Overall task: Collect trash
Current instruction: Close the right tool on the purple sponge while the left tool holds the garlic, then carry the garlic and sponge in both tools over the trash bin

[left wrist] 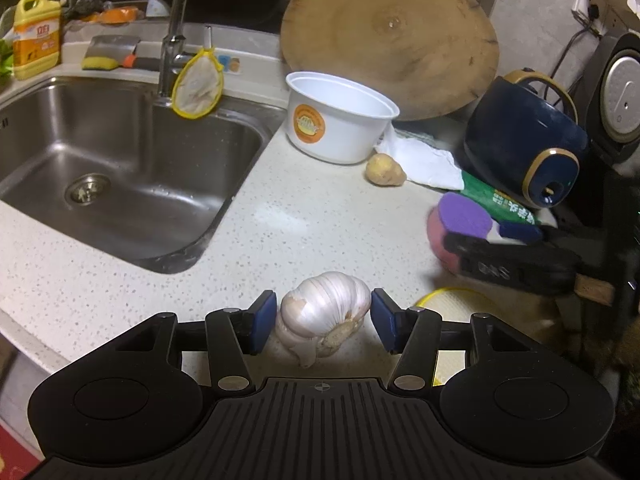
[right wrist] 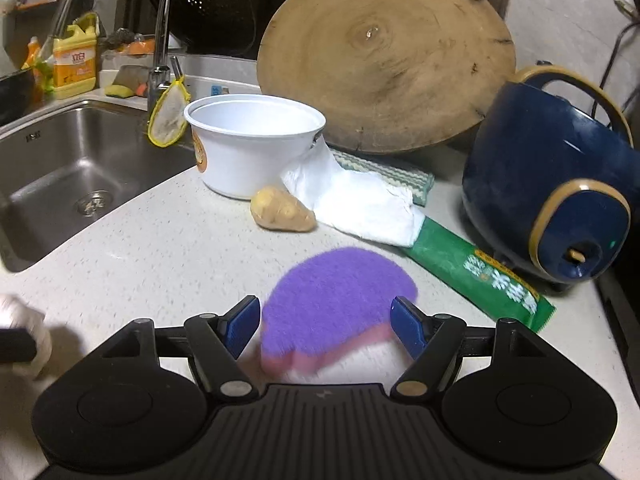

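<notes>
Looking along my left gripper, I see a papery white garlic bulb with a rough root end lying on the speckled pale stone table between the blue ribbed pads; the left pad seems to touch it, the right stands just off, so whether it is gripped I cannot tell. My right gripper has a fuzzy purple scouring sponge with a pink foam underside between its jaws, which stand apart from it, open. Beyond lie a knobbly beige ginger piece, a crumpled white tissue, a glossy green plastic wrapper and a smooth white plastic bowl. A round wooden chopping board leans behind; the steel sink sits left.
</notes>
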The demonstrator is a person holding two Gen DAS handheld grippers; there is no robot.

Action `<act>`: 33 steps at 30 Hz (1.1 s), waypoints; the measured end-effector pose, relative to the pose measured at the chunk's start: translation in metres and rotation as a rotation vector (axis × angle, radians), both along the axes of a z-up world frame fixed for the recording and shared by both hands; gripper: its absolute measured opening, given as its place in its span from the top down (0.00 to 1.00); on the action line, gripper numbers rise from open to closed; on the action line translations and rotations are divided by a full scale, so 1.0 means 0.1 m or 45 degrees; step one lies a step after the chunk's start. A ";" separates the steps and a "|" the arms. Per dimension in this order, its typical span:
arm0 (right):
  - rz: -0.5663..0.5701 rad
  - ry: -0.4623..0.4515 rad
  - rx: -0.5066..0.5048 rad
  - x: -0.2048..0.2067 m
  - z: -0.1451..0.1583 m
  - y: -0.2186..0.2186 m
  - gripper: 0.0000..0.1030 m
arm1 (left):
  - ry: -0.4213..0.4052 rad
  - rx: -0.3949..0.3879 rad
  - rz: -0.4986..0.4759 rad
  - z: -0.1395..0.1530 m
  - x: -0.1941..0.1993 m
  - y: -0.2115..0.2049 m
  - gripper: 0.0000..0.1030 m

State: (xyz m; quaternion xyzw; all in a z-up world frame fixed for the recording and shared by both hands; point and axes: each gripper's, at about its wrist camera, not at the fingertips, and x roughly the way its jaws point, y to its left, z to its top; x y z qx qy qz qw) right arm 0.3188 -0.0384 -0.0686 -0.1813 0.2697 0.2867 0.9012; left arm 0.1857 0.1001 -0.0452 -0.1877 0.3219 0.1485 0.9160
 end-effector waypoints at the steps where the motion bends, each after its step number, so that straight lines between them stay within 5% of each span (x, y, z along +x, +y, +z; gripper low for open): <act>1: -0.016 -0.011 -0.015 -0.01 0.00 -0.07 0.29 | -0.004 -0.009 -0.006 0.00 0.01 0.01 0.44; 8: 0.016 -0.013 0.030 0.00 0.07 -0.38 0.29 | 0.002 -0.019 -0.040 -0.07 0.04 0.00 0.46; 14: 0.045 0.033 0.056 0.27 0.07 -0.18 0.26 | 0.002 0.012 -0.064 -0.06 0.07 -0.06 0.46; 22: -0.045 0.238 0.089 0.62 -0.11 -0.14 0.29 | 0.014 0.057 -0.079 -0.01 0.10 -0.13 0.46; 24: -0.038 0.239 0.118 0.58 -0.08 -0.19 0.41 | 0.026 0.051 -0.082 -0.02 0.10 -0.12 0.46; 33: 0.035 0.131 0.171 0.16 0.22 -0.42 0.42 | 0.052 0.055 -0.123 -0.09 0.20 -0.14 0.46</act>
